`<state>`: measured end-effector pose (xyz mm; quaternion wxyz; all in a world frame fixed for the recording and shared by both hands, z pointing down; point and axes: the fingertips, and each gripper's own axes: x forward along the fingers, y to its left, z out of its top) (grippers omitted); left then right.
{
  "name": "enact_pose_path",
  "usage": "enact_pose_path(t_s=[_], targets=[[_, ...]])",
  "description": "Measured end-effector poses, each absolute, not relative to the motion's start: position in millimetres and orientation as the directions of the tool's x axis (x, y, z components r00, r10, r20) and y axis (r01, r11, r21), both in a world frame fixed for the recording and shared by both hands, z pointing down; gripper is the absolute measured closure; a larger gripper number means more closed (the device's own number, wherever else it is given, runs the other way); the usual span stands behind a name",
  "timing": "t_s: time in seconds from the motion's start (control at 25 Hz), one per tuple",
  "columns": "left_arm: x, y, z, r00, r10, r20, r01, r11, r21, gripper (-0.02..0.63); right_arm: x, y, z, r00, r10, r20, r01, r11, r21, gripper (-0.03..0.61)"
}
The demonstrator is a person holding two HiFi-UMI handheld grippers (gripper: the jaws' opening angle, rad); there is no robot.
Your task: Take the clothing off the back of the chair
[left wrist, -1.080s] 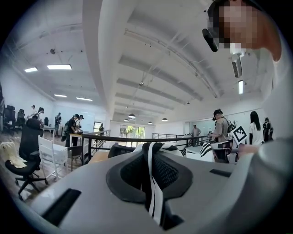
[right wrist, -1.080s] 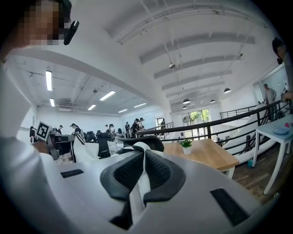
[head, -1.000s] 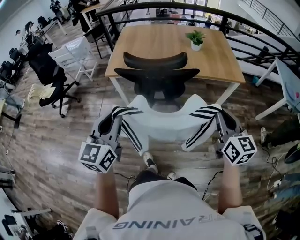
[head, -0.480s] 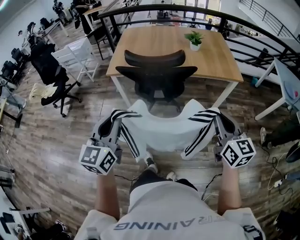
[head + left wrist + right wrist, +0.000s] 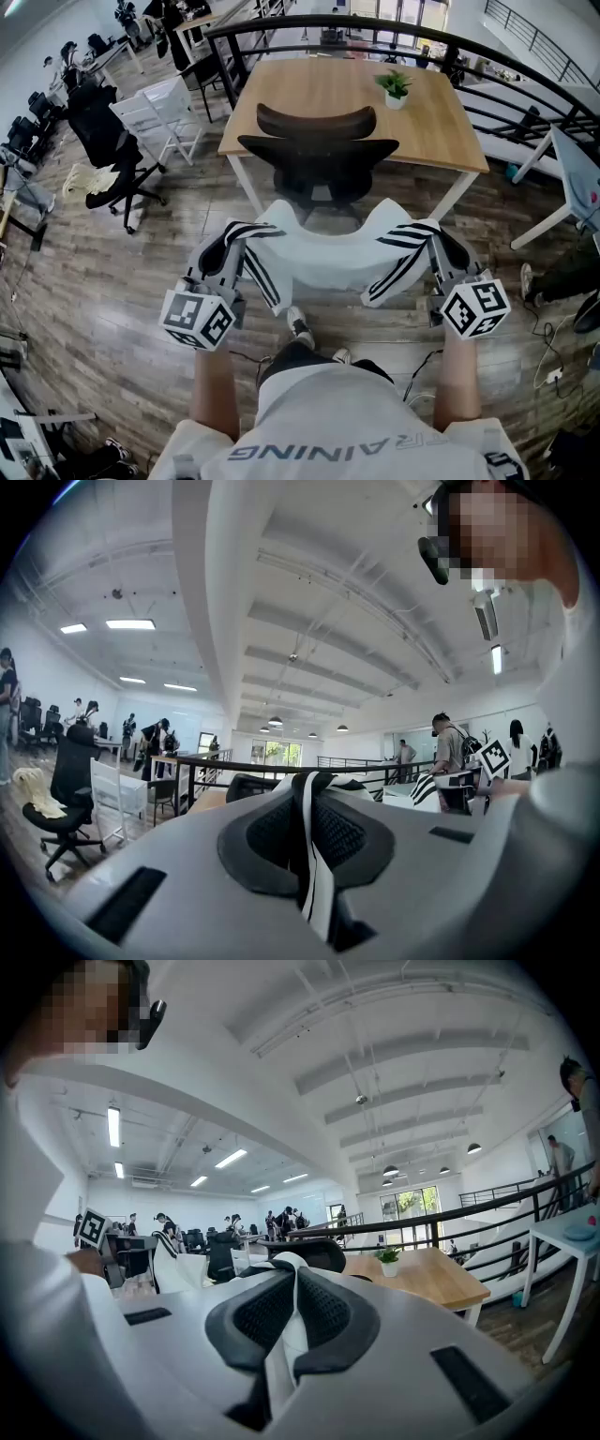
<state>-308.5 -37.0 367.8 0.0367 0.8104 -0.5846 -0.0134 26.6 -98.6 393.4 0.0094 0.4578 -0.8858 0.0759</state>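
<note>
Wood floor [image 5: 112, 281], open office. I've got the left gripper [image 5: 223, 248] fingers pinched tight on one striped shoulder of the clothing [image 5: 328, 258] and the right gripper [image 5: 448, 246] fingers pinched on the other. White fabric spans between the two finger pairs, both pointing level. Chair [image 5: 319, 164] back sits just past the fingertips; can't tell whether fabric touches it. Bench [image 5: 441, 122] with plant [image 5: 394, 84] lies farther beyond.

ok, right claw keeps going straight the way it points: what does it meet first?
Past the white garment clamped in the right claw, probably the black chair; depth unclear.
</note>
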Motion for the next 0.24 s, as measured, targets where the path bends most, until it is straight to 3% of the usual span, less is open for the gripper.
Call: enact_pose_path(t_s=[0.24], targets=[[-310.9, -35.2, 364.9, 0.306, -0.952, 0.016, -0.950, -0.303, 0.079, 0.563, 24.4, -98.9, 390.3, -0.588, -0.805, 0.082, -0.807, 0.577, -0.124, 0.549]])
